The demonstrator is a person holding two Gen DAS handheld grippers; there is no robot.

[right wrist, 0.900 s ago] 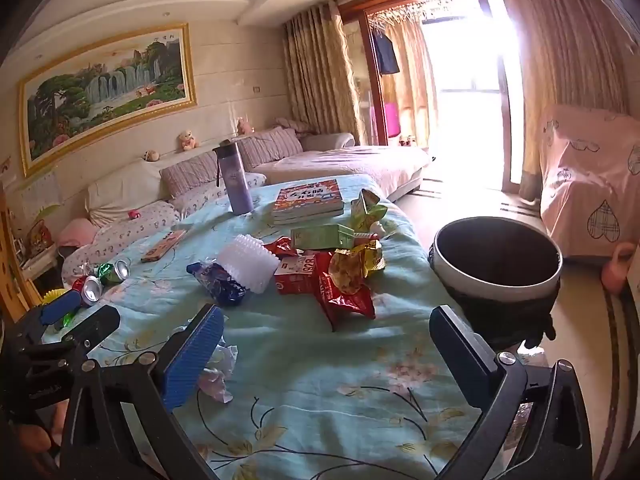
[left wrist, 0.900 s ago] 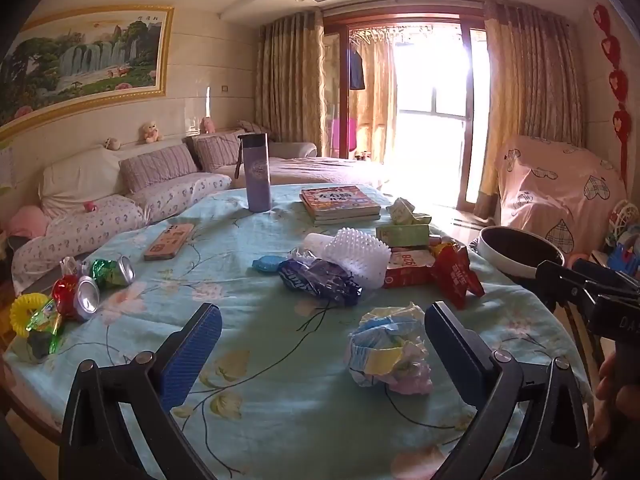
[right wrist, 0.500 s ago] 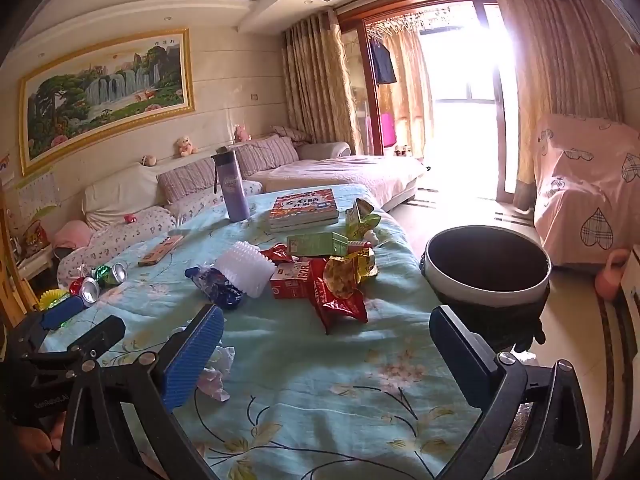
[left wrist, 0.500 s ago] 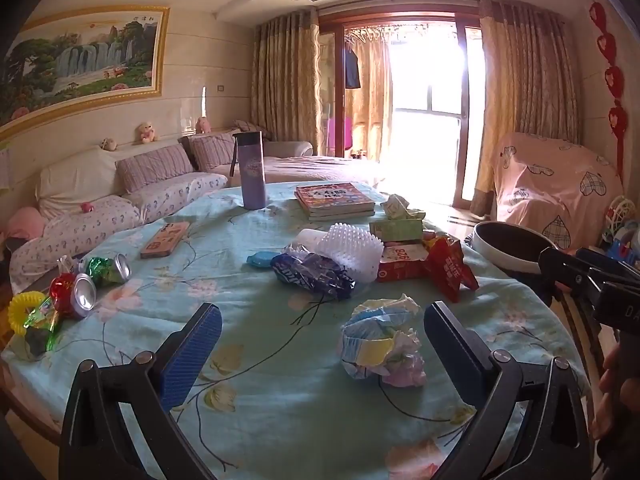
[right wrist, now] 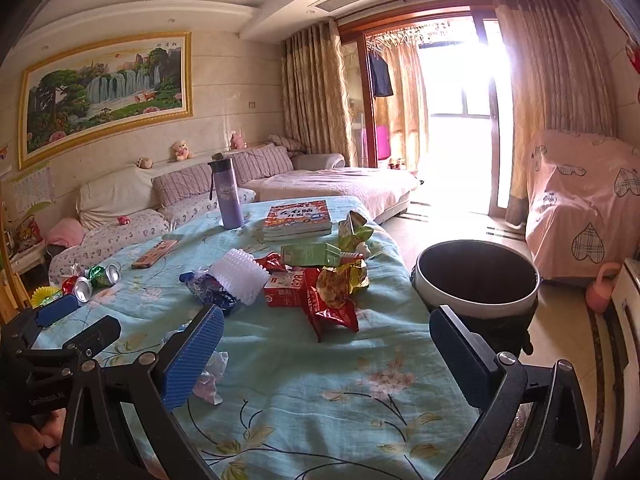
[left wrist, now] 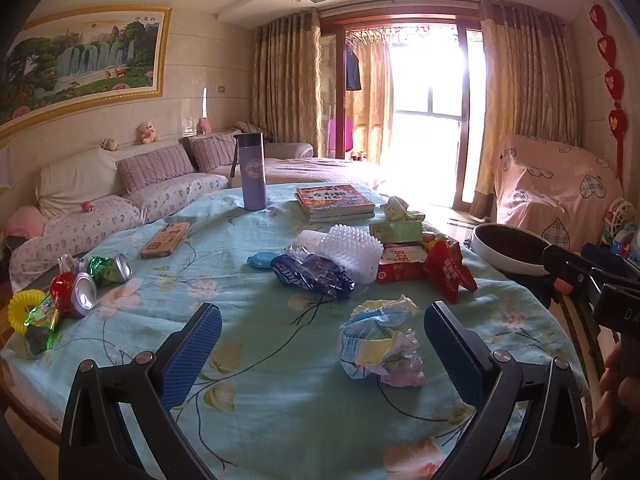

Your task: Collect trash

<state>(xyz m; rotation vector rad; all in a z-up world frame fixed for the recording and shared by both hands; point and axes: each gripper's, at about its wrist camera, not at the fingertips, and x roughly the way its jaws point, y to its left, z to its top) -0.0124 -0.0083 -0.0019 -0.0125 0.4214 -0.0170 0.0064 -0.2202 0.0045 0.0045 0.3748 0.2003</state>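
A crumpled wad of paper and wrapper point(left wrist: 380, 340) lies on the floral tablecloth point(left wrist: 260, 400), just ahead of my left gripper point(left wrist: 322, 334), which is open and holds nothing. Further back sit a blue wrapper point(left wrist: 312, 276), a white spiky plastic piece point(left wrist: 352, 252), a red carton point(left wrist: 400, 266) and a red snack bag point(left wrist: 450, 270). My right gripper point(right wrist: 326, 344) hangs open and empty over the cloth, short of the red snack bag point(right wrist: 332, 300). Beside the table's right edge stands the round bin point(right wrist: 476, 280). Crushed cans point(left wrist: 84, 284) lie at the far left.
A purple bottle point(left wrist: 254, 170), a stack of books point(left wrist: 334, 202) and a wooden box point(left wrist: 166, 240) stand on the far half of the table. A green carton point(right wrist: 310, 254) lies by the books. A sofa lines the wall; a covered armchair point(right wrist: 584, 200) is at the right.
Both grippers have drifted slightly, so the table items sit a little lower and nearer in each view. Both stay open and nothing on the table has moved.
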